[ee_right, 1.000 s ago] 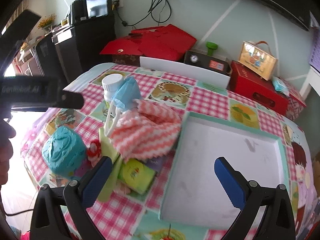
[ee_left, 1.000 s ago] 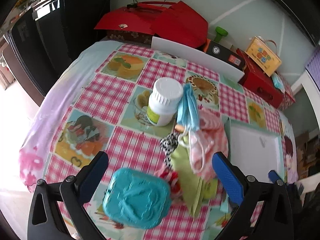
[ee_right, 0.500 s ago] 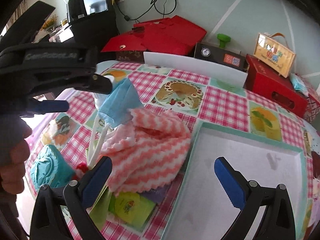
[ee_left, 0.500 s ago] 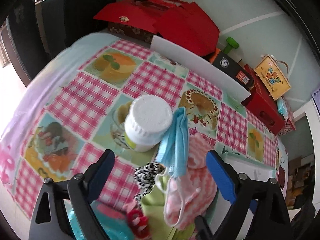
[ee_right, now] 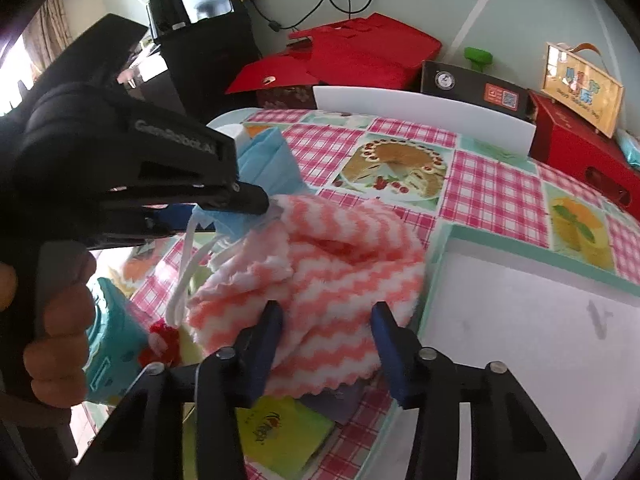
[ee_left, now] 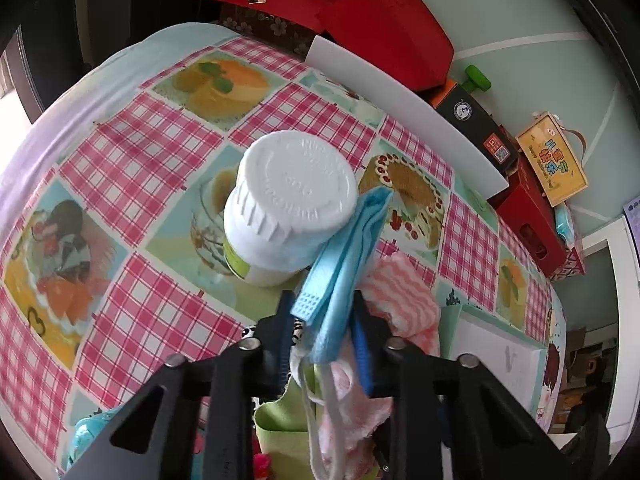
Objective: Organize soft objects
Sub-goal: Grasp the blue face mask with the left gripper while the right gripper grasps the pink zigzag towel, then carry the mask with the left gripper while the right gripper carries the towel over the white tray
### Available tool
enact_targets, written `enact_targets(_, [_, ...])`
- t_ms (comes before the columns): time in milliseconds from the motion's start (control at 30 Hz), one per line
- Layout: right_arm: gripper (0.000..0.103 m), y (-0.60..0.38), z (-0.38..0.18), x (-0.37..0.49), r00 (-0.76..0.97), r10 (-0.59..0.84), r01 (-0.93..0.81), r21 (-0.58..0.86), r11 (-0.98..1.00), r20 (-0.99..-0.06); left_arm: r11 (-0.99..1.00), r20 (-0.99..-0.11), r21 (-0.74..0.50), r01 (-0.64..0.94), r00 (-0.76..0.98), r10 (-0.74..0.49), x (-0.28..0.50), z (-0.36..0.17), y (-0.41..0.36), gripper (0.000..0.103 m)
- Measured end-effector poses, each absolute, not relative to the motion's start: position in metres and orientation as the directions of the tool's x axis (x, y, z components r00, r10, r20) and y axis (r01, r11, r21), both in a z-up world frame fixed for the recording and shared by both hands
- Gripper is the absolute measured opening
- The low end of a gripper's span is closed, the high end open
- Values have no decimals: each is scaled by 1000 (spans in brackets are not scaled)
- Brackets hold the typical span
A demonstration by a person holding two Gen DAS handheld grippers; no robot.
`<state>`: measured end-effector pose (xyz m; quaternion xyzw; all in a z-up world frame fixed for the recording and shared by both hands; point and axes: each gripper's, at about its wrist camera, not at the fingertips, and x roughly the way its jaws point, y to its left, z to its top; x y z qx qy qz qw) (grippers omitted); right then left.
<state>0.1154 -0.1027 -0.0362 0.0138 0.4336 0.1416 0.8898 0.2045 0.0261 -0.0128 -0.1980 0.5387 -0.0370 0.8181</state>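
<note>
White bottle (ee_left: 288, 208) crowds the blue mask (ee_left: 344, 264) — pink towel (ee_right: 320, 264) alongside.

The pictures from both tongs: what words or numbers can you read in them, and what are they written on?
"GenRobot.AI": on the side of the left tongs, right wrist view.
White bottle cap: raised letters around it, too blurred to read.
Yellow gift box: colourful characters, too small to read.
Black box: round badge and red label, unreadable.
Yellow-green packet: red mark, unreadable.

"GenRobot.AI", seemingly, on left tool (ee_right: 224, 196)
</note>
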Motion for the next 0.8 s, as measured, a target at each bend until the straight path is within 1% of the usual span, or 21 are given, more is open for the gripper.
enact_targets(33, [35,-102,-39,116,579,279,-247,161,956,-766,918,-866,-364,-157,419,-272,204,-13,26,23])
enact_targets(67, [33,-102,-39,116,579,289,-251,170,953,-763,917,-865,-365,-158,421,-272,204,-14,27,23])
enact_targets(133, [24,-102,-39,115,582,303,-262,179,948,-755,914,-862,-373,-160,425,-277,203,-13,29,19])
enact_targets(167, [22,-101,-39,115,585,304,-266,176,948,-752,912,-860,-376,-163,428,-278,202,-12,30,19])
enact_targets(233, [15,-100,-37,114,592,307,-273,173,946,-746,909,-856,-383,-165,434,-281,200,-11,31,19])
enact_targets(333, [11,-101,-35,111,595,314,-275,180,944,-740,907,-848,-389,-160,446,-286,197,-6,32,17])
enact_targets(633, [9,-105,-12,100,647,335,-283,193,940,-685,899,-819,-417,-136,485,-307,191,8,37,11])
enact_targets(800, [9,-109,2,94,680,344,-282,202,938,-647,891,-798,-437,-122,510,-321,187,17,42,9])
